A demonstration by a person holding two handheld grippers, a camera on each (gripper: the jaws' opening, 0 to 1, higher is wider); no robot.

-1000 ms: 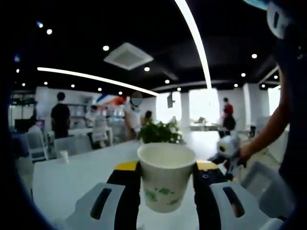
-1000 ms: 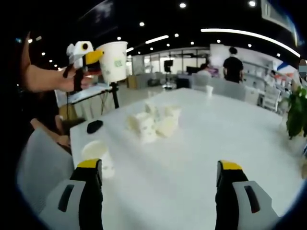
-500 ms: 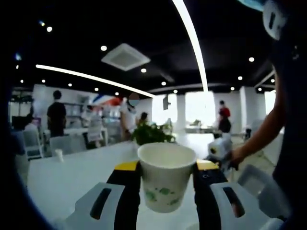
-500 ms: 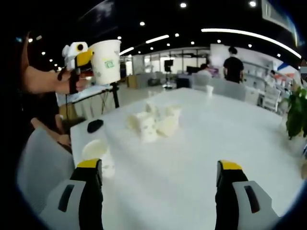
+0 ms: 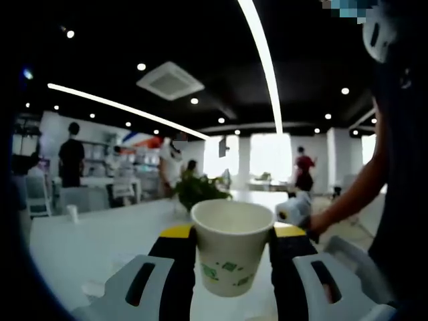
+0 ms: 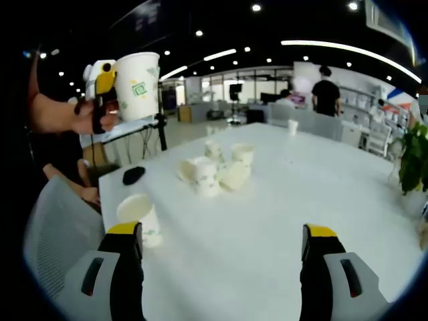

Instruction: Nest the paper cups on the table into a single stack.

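One light, crushable paper cup (image 5: 231, 246) is riding upright in the left claw (image 5: 232, 251), pinched mid-wall above the bench (image 6: 321, 180), while the right claw (image 6: 224, 251) is gaping empty near the far cluster (image 6: 217, 170).

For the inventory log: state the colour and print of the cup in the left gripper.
White paper cup with small green marks, clearest in the left gripper view.

Open-plan office — long white table (image 6: 281, 200), mesh chairs (image 6: 57, 231), strip ceiling lights (image 5: 264, 63), people standing at desks

One white paper cup (image 5: 231, 246) held upright aloft; other cups (image 6: 215, 171) clustered on table.
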